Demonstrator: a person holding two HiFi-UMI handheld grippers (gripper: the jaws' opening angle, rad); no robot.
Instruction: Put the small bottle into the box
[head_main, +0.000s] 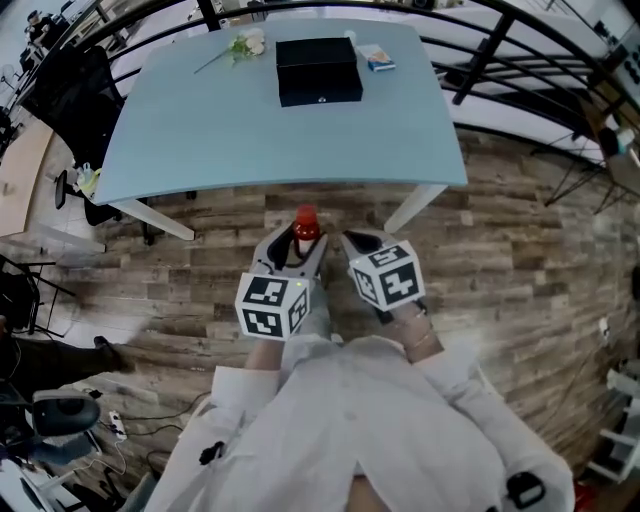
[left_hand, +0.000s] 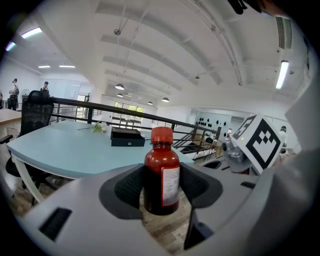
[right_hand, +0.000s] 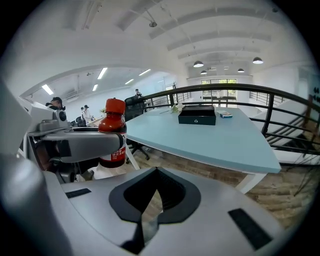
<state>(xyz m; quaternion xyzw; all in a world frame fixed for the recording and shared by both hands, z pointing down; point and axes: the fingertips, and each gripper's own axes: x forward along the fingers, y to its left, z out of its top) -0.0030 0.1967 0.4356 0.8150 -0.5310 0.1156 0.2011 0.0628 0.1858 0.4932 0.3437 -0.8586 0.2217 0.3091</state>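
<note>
Your left tool (left_hand: 161, 186) was clamped on the small bottle (left_hand: 161, 169), its two dark pads pressing the bottle's lower body from either side. The bottle stood upright in that grip, red cap on top and white label facing the tool's camera. Your right tool (right_hand: 156, 192) hung just beside it on the right, its jaws brought together with nothing between them. From the right gripper view the bottle and the left tool's jaw showed at the upper left. In the head view the two marker cubes, left (head_main: 272, 305) and right (head_main: 388, 275), sat close together above your white sleeves. Both tools were over the wooden floor (head_main: 520, 230), just short of the near edge of the pale blue counter (head_main: 290, 140). The bottle was therefore not over the counter at all. The box (head_main: 318, 70), black with its lid down, rested on the far part of the counter, well apart from the bottle. A white flower (head_main: 243, 45) lay to the box's left and a small blue and white packet (head_main: 377, 58) to its right. A black office chair (head_main: 75, 95) stood off the counter's left end.
</note>
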